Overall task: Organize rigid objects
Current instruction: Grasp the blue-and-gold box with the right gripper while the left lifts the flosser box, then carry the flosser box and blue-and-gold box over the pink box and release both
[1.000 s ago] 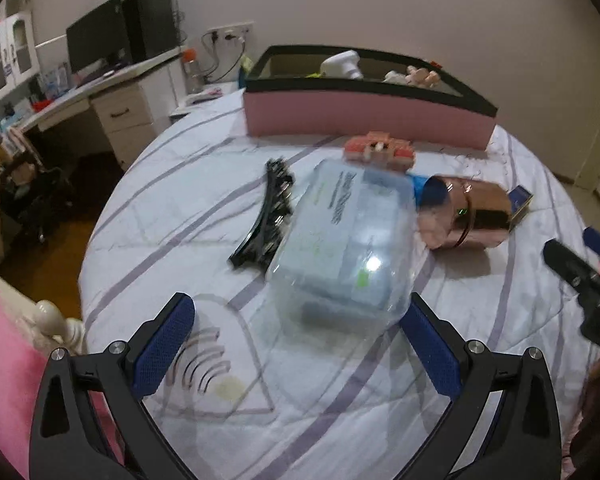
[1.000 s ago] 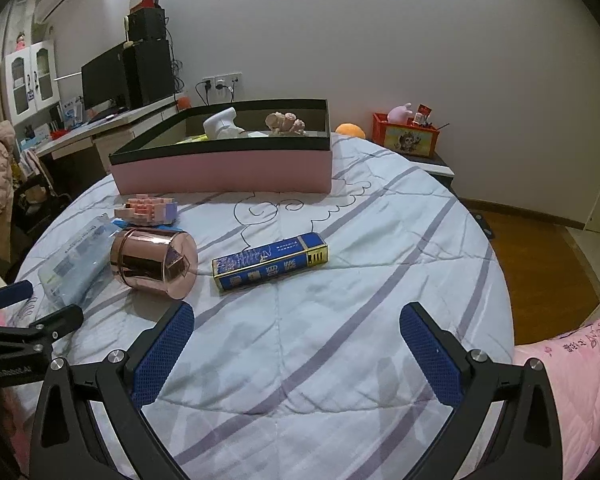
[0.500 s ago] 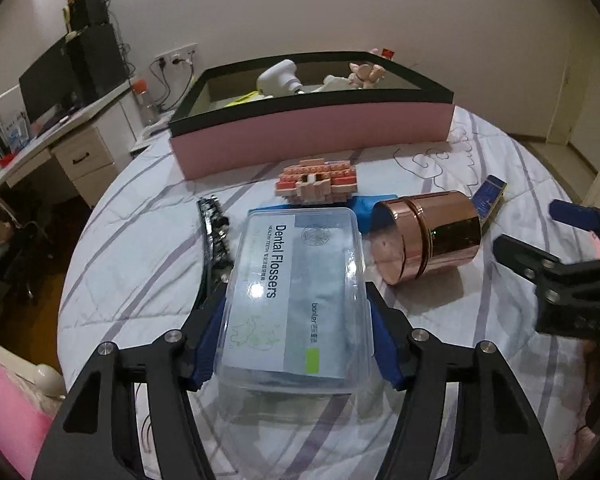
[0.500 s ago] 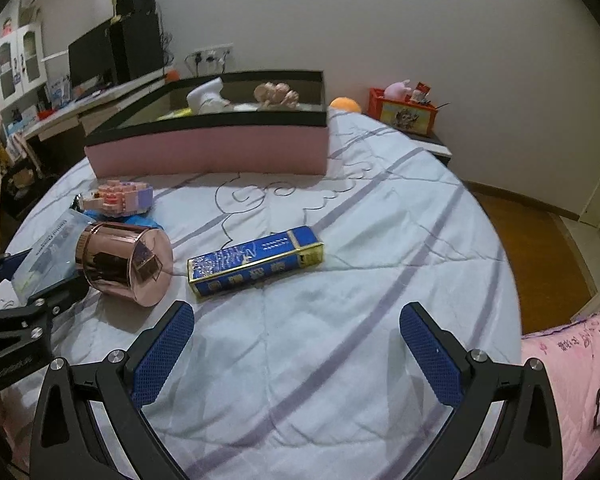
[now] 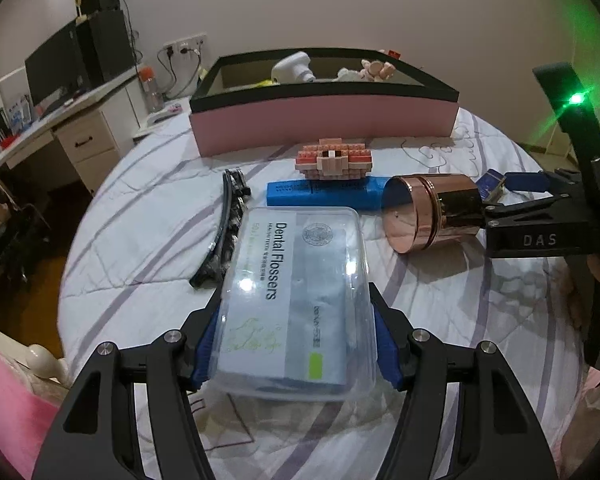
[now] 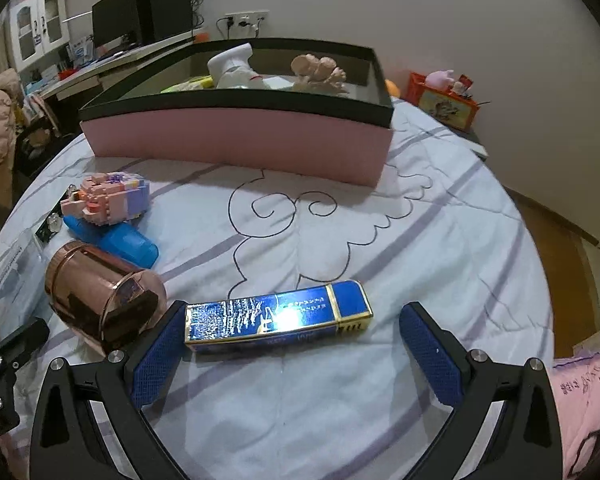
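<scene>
My left gripper [image 5: 296,342] is shut on a clear plastic box of dental flossers [image 5: 296,280], with its blue pads pressed on the two long sides at the near end. My right gripper [image 6: 294,356] stands open, and a blue and gold box [image 6: 276,316] lies flat on the bed between its pads. The left pad is close to the box's end and the right pad is well clear. A copper canister [image 6: 100,296] lies on its side just left of that gripper. The pink storage box [image 6: 236,140] with a black rim stands at the back and holds several items.
A pink brick model [image 5: 334,160] rests on a blue case [image 5: 320,194] before the pink storage box [image 5: 320,120]. A black hair clip [image 5: 228,228] lies left of the flossers box. The copper canister [image 5: 428,212] touches the right gripper's frame. A desk stands beyond the bed on the left.
My left gripper has shut on the flossers box, which lay between open jaws before. My right gripper has moved forward and down, so the blue and gold box now lies between its pads.
</scene>
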Demonstrator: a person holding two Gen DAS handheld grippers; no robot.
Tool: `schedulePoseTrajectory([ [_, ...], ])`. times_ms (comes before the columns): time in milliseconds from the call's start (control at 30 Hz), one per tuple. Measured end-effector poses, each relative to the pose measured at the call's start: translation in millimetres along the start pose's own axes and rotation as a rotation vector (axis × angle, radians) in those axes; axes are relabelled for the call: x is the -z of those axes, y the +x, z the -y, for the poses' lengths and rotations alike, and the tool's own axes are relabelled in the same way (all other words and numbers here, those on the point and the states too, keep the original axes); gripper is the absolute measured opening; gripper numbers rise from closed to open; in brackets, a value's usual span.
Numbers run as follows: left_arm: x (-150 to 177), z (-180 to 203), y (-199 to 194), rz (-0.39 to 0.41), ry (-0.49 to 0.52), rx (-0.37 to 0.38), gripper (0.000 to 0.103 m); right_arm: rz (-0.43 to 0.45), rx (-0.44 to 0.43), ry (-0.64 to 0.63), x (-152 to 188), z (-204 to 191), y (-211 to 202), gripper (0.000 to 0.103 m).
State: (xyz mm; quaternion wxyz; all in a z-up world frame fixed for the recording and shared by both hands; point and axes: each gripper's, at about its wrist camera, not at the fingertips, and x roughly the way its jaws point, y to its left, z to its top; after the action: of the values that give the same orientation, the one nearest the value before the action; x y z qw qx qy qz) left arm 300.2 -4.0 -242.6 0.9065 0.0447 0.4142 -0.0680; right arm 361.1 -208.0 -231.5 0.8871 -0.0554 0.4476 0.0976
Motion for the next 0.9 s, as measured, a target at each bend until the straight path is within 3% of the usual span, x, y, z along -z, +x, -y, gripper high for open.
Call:
schedulePoseTrajectory([
  [67,0,0,2,0.000,-0.002,0.005,0.066,0.005,-0.010,-0.002,0,1,0,0.100],
  [133,-1,-1,2,-0.003,-0.007,0.009,0.066,0.013,-0.019,-0.011,1,0,-3,0.086],
  [167,-1,-1,2,-0.001,-0.007,0.012,0.065,0.021,-0.013,-0.019,2,-2,-5,0.084],
  [367,-1,-1,-5,0.037,-0.028,0.051,0.062,0.057,0.043,-0.020,9,-8,-16,0.084],
  [667,-20,6,-54,0.214,-0.046,0.006,0.062,0.308,0.072,0.113,34,-16,-89,0.084],
  [900,-39,11,-106,0.367,-0.065,-0.017,0.062,0.489,0.076,0.136,24,-36,-148,0.084],
])
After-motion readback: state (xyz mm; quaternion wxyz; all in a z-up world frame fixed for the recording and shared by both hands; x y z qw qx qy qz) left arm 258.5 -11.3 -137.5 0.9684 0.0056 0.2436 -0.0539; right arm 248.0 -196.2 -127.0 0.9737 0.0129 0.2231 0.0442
